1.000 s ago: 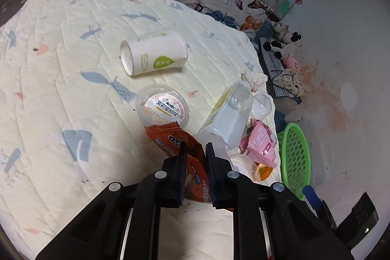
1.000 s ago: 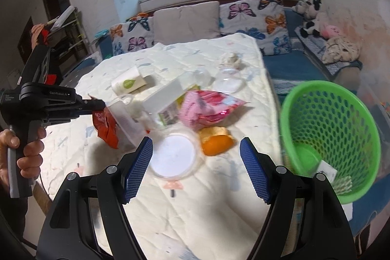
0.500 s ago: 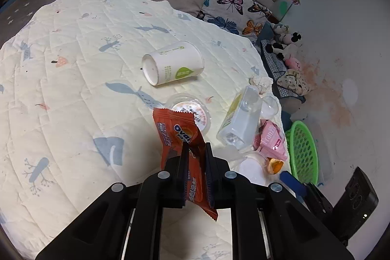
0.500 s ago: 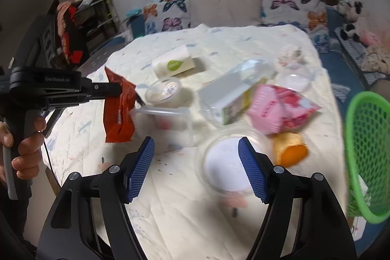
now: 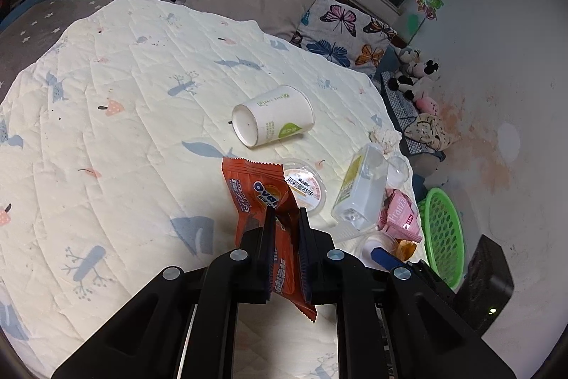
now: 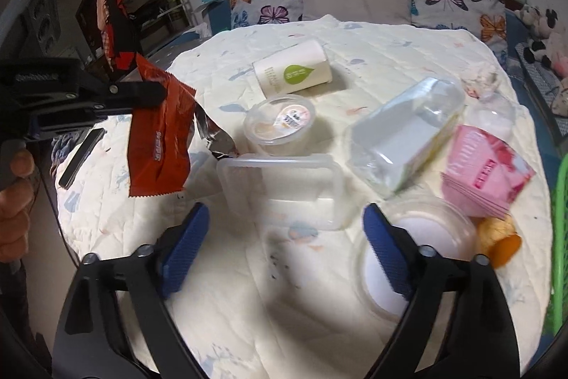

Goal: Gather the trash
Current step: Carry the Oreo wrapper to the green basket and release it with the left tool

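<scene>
Aloft, left claw (image 5: 284, 219) pinches orange wrapper (image 5: 261, 198), tilted downward.

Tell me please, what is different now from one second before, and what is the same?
The left gripper, shut on the orange wrapper, has lifted it off the quilt; it now hangs in the air. The right gripper has moved from the round lid toward the clear rectangular tray, and its fingers have just been opening, nothing between them. The paper cup and green basket stayed put.

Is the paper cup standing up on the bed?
No, the paper cup lies on its side on the quilt, with its green leaf logo facing up.
</scene>
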Action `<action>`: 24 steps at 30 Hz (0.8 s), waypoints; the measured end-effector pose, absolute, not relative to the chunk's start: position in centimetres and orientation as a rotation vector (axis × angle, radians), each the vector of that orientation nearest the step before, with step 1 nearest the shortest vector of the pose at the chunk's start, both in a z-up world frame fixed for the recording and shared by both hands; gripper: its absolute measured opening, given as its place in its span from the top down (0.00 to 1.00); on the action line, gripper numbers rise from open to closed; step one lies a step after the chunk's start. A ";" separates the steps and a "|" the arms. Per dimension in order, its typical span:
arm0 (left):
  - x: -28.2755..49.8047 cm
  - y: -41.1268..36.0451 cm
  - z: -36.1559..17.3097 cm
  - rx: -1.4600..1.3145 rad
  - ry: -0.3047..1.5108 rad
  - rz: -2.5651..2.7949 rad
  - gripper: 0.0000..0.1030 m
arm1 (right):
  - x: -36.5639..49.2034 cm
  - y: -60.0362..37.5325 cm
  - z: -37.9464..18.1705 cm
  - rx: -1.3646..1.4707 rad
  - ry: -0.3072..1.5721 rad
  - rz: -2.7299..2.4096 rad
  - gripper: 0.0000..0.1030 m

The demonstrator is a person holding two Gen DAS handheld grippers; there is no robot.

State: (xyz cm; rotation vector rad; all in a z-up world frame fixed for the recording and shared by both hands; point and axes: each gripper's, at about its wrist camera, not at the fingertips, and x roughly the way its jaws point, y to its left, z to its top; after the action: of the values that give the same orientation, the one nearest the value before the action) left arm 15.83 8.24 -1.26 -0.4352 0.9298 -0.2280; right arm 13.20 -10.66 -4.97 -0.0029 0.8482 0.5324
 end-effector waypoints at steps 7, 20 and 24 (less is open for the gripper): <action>15.8 9.1 -1.3 -0.437 0.924 -0.230 0.88 | 14.1 -8.7 -6.0 -0.019 0.864 0.507 0.04; 16.0 9.7 -1.8 -0.445 0.935 -0.244 0.88 | 15.8 -7.6 -7.7 -0.041 0.899 0.421 0.05; 16.0 9.6 -1.7 -0.448 0.934 -0.251 0.88 | 15.5 -8.0 -7.4 -0.033 0.889 0.438 0.09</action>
State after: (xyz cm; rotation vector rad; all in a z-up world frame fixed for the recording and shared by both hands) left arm 15.95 9.61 -1.66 -0.4479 0.9344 -0.2513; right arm 15.54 -8.03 -7.43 -0.0335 0.8888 0.4375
